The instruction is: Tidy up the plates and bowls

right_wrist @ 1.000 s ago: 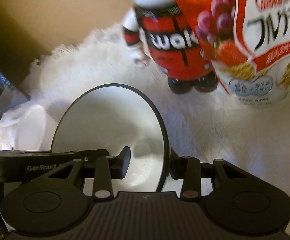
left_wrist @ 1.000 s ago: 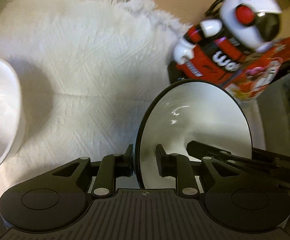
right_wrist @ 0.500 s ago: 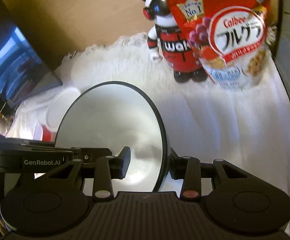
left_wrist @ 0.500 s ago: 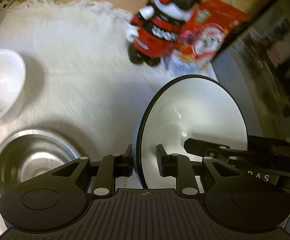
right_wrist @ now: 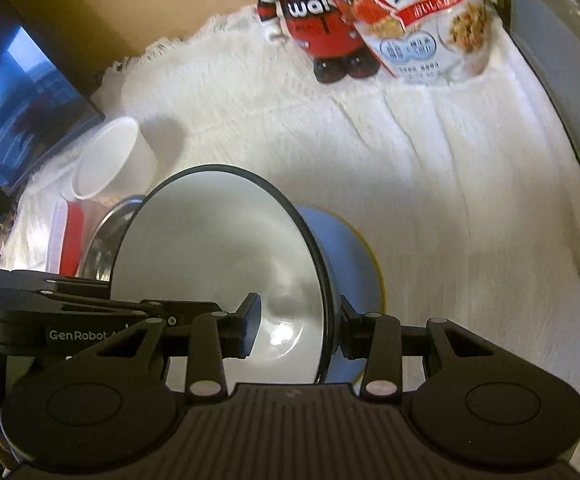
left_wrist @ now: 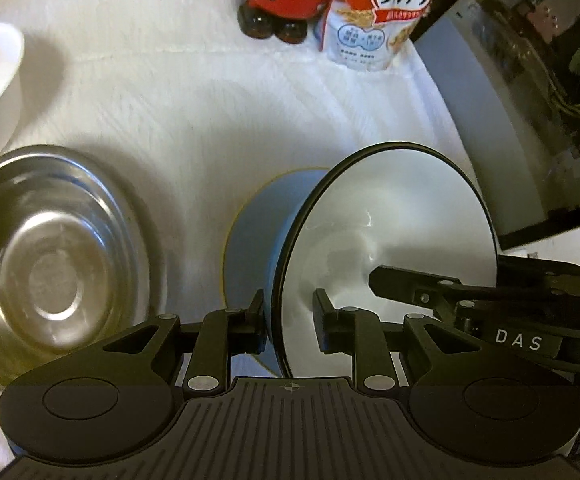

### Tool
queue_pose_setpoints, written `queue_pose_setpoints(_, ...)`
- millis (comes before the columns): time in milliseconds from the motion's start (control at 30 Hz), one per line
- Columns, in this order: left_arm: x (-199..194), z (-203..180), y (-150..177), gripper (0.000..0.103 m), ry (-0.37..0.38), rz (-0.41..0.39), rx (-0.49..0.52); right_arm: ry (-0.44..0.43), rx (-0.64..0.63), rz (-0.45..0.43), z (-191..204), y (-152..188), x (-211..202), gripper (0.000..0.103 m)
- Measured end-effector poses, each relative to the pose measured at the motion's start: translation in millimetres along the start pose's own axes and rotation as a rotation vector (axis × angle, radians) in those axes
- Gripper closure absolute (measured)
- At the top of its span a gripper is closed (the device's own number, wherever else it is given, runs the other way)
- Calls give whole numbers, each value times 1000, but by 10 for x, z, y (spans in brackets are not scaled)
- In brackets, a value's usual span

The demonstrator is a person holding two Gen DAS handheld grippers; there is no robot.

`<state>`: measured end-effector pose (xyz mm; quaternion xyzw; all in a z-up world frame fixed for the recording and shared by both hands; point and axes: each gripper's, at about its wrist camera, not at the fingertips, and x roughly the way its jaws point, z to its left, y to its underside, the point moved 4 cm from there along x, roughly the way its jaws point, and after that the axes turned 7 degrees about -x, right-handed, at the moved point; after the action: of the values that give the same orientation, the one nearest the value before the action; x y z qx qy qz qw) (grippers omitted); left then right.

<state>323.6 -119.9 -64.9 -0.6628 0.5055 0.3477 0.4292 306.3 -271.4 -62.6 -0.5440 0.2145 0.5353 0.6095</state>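
Plate (left_wrist: 249, 240), blue, lies directly beneath the white bowl (left_wrist: 390, 232) I carry; left hand-held gripper (left_wrist: 287, 320) and right hand-held gripper (right_wrist: 298, 328) both clench opposite rims.

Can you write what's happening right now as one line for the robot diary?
left hand-held gripper: shut on white bowl | right hand-held gripper: shut on same rim | below: blue plate | nearby: steel bowl

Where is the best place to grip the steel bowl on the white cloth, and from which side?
Grip the steel bowl by its thin flared rim, one finger inside and one outside, coming from above. It sits upright and open, and its wide round body looks too broad to span. Both grippers now hold the white bowl.
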Motion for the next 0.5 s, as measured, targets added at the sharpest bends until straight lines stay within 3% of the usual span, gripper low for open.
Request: queue_pose_setpoints(500, 87, 35, 1, 79, -33, 11, -4, -9, 37, 67, -63, 124, 248, 63)
